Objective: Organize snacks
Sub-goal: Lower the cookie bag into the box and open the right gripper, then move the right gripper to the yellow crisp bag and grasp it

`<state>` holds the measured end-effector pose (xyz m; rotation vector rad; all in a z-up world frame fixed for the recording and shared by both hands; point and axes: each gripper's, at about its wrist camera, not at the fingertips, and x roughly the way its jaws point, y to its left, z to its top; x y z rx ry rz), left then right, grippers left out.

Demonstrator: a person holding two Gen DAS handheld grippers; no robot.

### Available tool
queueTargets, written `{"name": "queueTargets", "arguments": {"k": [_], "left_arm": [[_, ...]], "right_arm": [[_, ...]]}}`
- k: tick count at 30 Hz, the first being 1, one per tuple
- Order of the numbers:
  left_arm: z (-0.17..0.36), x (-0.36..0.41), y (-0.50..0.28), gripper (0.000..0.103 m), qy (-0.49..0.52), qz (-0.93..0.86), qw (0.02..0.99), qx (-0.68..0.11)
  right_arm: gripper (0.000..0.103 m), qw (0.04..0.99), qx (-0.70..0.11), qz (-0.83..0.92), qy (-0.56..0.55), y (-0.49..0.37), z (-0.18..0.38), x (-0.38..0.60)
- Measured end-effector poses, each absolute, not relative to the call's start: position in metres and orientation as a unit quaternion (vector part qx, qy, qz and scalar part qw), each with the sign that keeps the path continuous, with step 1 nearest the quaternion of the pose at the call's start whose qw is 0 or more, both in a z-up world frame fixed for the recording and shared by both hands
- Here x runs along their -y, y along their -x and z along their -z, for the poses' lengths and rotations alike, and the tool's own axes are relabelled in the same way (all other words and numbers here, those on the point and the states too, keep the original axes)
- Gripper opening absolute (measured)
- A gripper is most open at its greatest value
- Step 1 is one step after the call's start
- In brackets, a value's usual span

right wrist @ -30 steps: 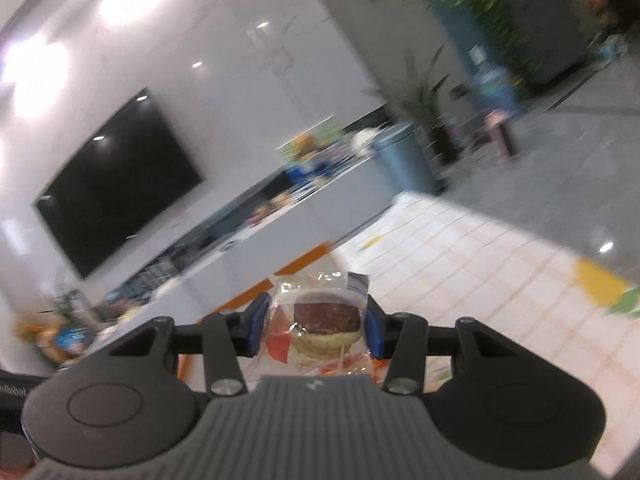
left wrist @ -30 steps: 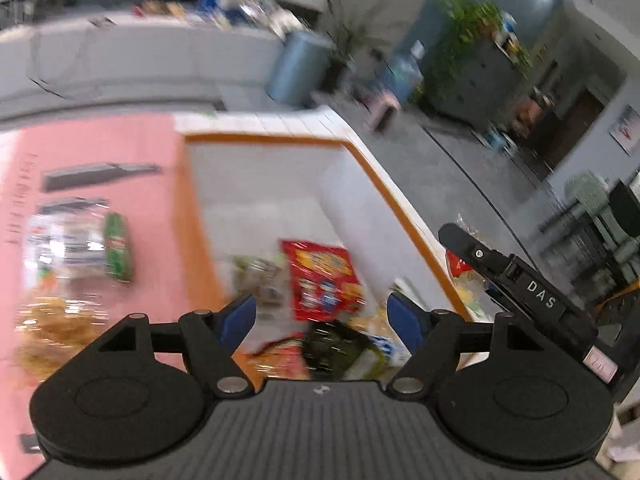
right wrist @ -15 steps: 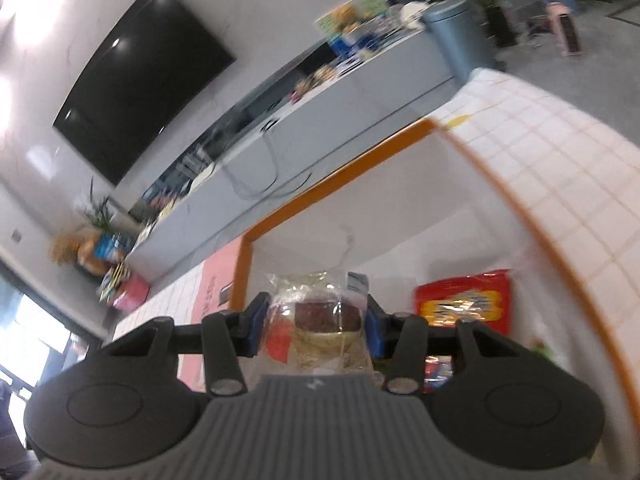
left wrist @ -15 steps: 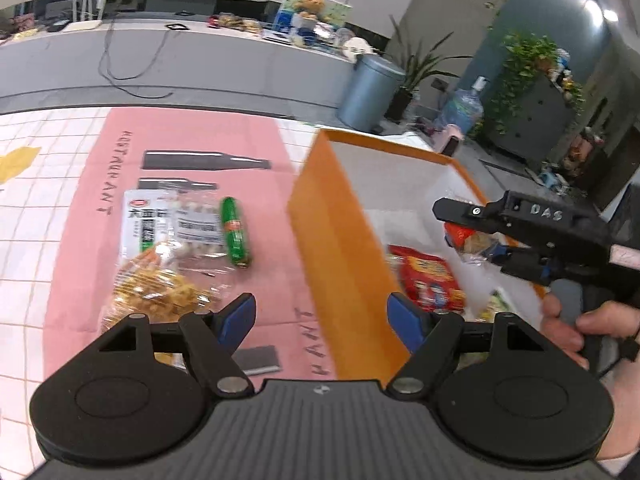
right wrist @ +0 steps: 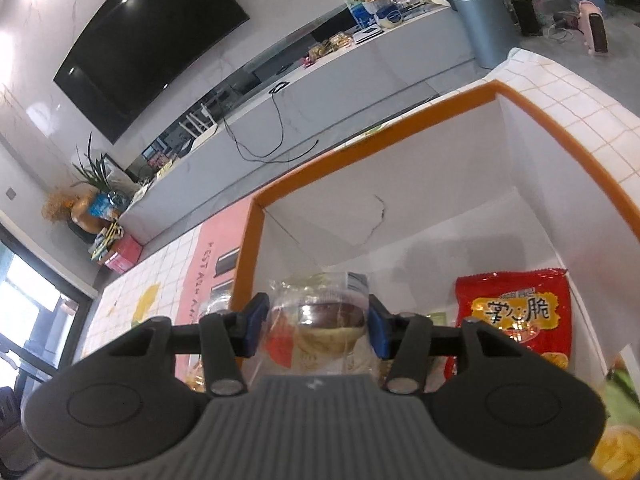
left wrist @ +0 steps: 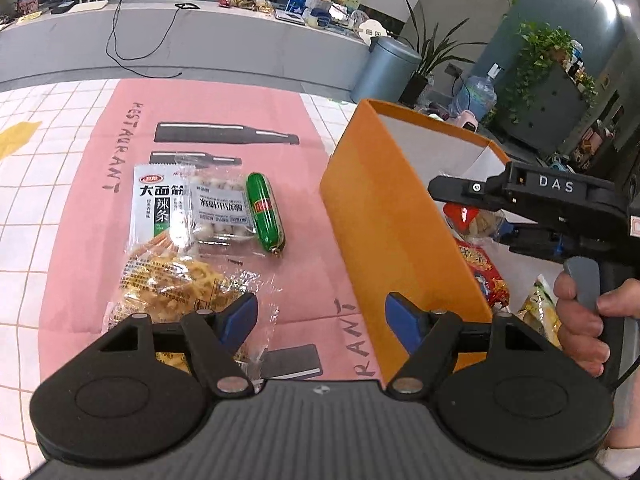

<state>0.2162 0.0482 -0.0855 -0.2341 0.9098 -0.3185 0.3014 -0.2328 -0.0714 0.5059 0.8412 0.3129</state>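
My right gripper (right wrist: 318,320) hangs over the orange box (right wrist: 248,264), its jaws opening. A clear-wrapped brown-topped cake (right wrist: 316,332) still sits between its blue pads and touches both. In the left wrist view the right gripper (left wrist: 476,212) reaches in above the orange box (left wrist: 384,216), gripped by a person's hand (left wrist: 580,312). My left gripper (left wrist: 320,312) is open and empty over the pink mat (left wrist: 80,240). It hovers between a noodle snack bag (left wrist: 168,280) and the box wall. A green sausage (left wrist: 264,212), a white strip packet (left wrist: 154,204) and a clear nut packet (left wrist: 218,208) lie on the mat.
Inside the box lie a red crisp packet (right wrist: 516,312) and yellow-green packets (left wrist: 540,308). The tiled tablecloth (left wrist: 24,208) spreads left of the mat. Beyond the table stand a long grey counter (left wrist: 200,40), a grey bin (left wrist: 380,68) and potted plants.
The left view has swung from the box interior to the snacks on the mat. The right gripper has tipped down over the box with the cake, and its pads stand slightly wider.
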Motion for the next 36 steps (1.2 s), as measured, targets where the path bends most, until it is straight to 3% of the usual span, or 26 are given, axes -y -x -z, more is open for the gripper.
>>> {"name": "queueTargets", "arguments": {"k": [14, 36], "left_arm": [[0.082, -0.046, -0.208, 0.085, 0.11, 0.152, 0.878, -0.44], [0.047, -0.051, -0.181, 0.085, 0.104, 0.141, 0.894, -0.413]], "right_arm": [[0.063, 0.867, -0.399, -0.149, -0.257, -0.299, 0.071, 0.236], [0.063, 0.89, -0.361, -0.153, -0.232, -0.261, 0.028, 0.218]]}}
